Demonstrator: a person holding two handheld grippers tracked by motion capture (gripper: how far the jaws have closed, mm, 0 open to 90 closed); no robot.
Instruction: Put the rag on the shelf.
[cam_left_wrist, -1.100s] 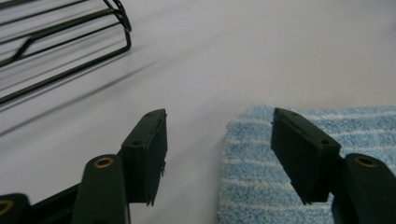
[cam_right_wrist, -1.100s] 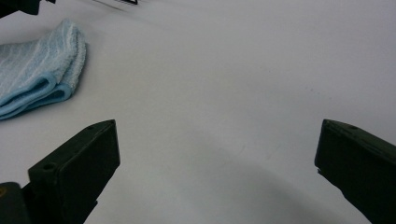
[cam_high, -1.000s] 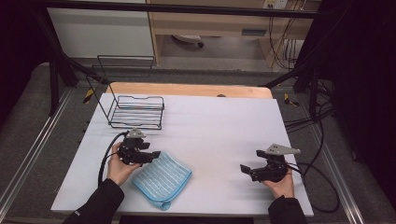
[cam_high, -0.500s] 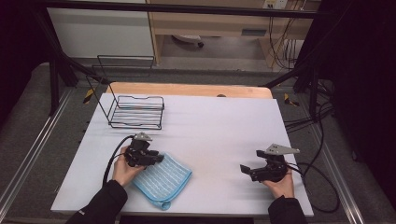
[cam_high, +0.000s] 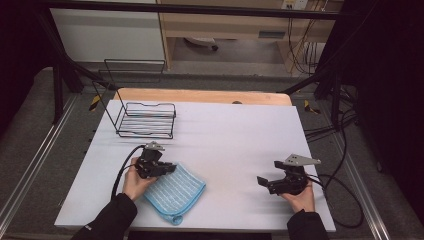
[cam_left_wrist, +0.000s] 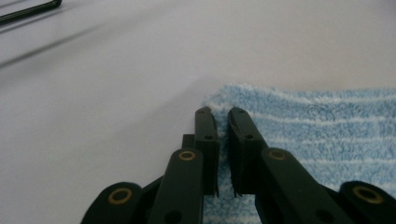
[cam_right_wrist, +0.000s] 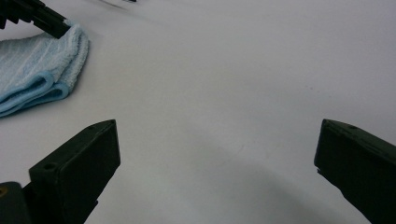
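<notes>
Cloth (cam_left_wrist: 322, 135) corner pinched by closing L gripper (cam_left_wrist: 223, 114), R gripper (cam_right_wrist: 217, 158) wide.

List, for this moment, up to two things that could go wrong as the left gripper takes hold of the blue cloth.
1. The left gripper, whose jaws have just been closing, pinches only the near corner of the folded blue cloth. A lift may unfold it or let it slip free.
2. The right gripper waits open and apart on the table, so the hanging cloth would lack support and could drag.
</notes>
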